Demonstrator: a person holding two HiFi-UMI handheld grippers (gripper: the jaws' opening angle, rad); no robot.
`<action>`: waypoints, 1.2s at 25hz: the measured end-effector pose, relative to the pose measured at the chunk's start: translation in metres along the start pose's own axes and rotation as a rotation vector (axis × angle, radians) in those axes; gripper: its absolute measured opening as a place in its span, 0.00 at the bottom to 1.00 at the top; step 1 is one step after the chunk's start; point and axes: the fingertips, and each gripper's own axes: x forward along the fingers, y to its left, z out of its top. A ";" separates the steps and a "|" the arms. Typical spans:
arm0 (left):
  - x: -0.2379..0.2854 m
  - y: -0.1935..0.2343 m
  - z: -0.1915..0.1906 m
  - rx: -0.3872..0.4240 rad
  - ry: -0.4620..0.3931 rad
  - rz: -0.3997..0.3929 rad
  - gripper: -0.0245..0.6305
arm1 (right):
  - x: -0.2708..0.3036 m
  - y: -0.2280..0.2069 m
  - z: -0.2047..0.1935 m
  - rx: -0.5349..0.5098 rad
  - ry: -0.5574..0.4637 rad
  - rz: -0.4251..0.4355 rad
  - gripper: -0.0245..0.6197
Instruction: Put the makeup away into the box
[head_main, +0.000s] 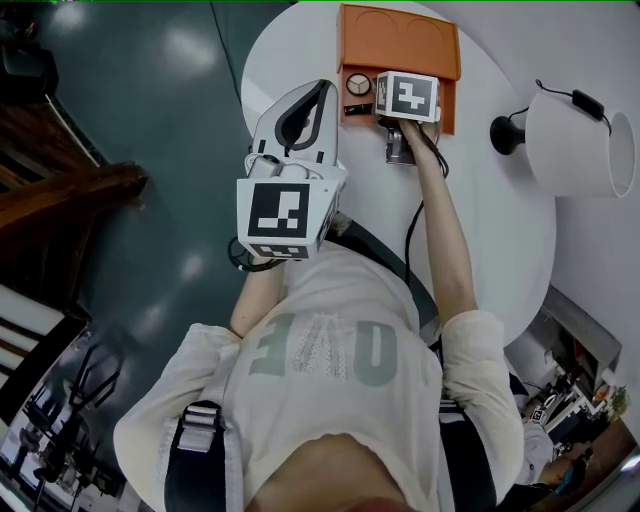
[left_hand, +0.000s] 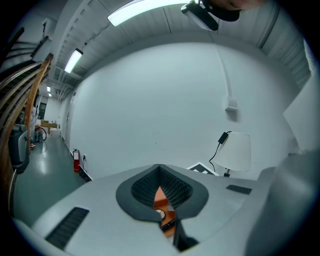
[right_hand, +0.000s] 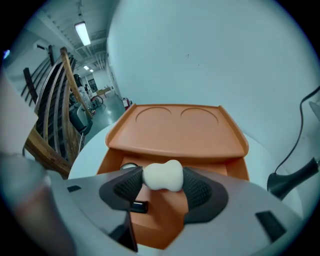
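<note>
An orange box (head_main: 400, 35) stands open on the round white table (head_main: 500, 230), its lid tipped back. My right gripper (right_hand: 162, 184) hangs over the box's inside (right_hand: 165, 220), shut on a white makeup sponge (right_hand: 162, 175) whose sides touch both pads. In the head view that gripper (head_main: 400, 112) sits under its marker cube at the box's front. A round compact (head_main: 357, 84) and a small black item (head_main: 357, 108) lie in the box. My left gripper (head_main: 322, 88) hovers left of the box, jaws together and empty; through their gap the box (left_hand: 161, 200) shows.
A white lamp (head_main: 575, 140) with a black base and cord stands on the table's right side. The table edge curves just left of the box, with dark floor beyond. Wooden stair rails (right_hand: 55, 115) rise at the far left. A cable trails along my right arm.
</note>
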 end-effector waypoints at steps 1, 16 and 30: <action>0.001 -0.001 0.002 0.005 -0.004 -0.006 0.05 | -0.011 0.001 0.005 0.013 -0.027 0.008 0.43; 0.014 -0.064 0.043 0.108 -0.074 -0.156 0.05 | -0.191 -0.017 0.043 0.095 -0.549 0.088 0.41; 0.007 -0.006 0.001 0.023 0.015 0.020 0.05 | -0.016 -0.003 0.002 -0.045 -0.133 0.059 0.42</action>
